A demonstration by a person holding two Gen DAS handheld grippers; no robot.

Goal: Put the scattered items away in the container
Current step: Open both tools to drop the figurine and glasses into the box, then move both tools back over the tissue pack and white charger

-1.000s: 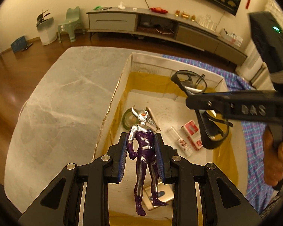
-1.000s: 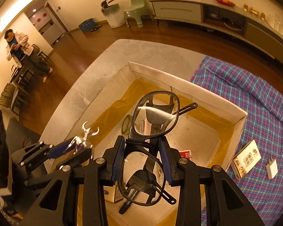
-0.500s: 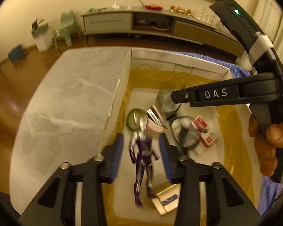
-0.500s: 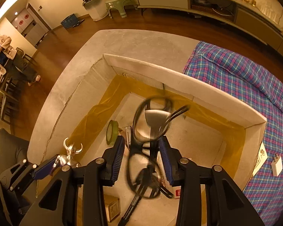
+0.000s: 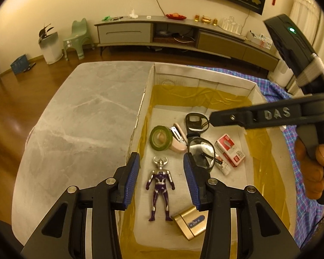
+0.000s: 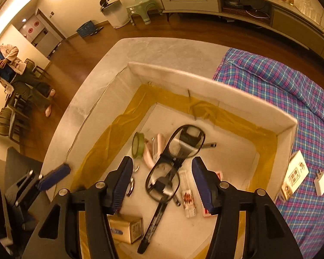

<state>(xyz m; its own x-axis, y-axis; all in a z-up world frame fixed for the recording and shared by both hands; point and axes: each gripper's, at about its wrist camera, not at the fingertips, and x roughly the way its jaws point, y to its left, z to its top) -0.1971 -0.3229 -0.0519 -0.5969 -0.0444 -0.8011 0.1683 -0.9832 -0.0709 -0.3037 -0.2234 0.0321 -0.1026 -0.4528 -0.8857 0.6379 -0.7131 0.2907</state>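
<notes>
A white cardboard box point(image 5: 203, 79) lined with yellow tape stands on the table. A purple and silver toy figure point(image 5: 161, 185) lies flat on its floor, below my left gripper point(image 5: 161, 158), which is open with nothing pressed between its pads. Black-framed glasses point(image 6: 179, 149) lie on other items in the box, under my right gripper point(image 6: 162, 161). Its jaws are opening and its pads stand clear of the glasses. In the left wrist view the right gripper point(image 5: 248, 116) hangs over the glasses point(image 5: 199, 142). The left gripper's blue pad point(image 6: 54, 176) shows beside the box rim point(image 6: 205, 86).
In the box lie a green tape roll point(image 5: 161, 138), a pink stapler point(image 5: 179, 139), a red-and-white pack point(image 5: 230, 149) and a gold box point(image 5: 191, 221). On the plaid cloth point(image 6: 291, 86) sit a small carton point(image 6: 296, 172) and a white charger point(image 6: 320, 182). Marble tabletop point(image 5: 75, 118) lies left.
Both grippers have opened. The toy figure left the left gripper and now lies on the box floor. The glasses dropped from the right gripper onto the items in the box.
</notes>
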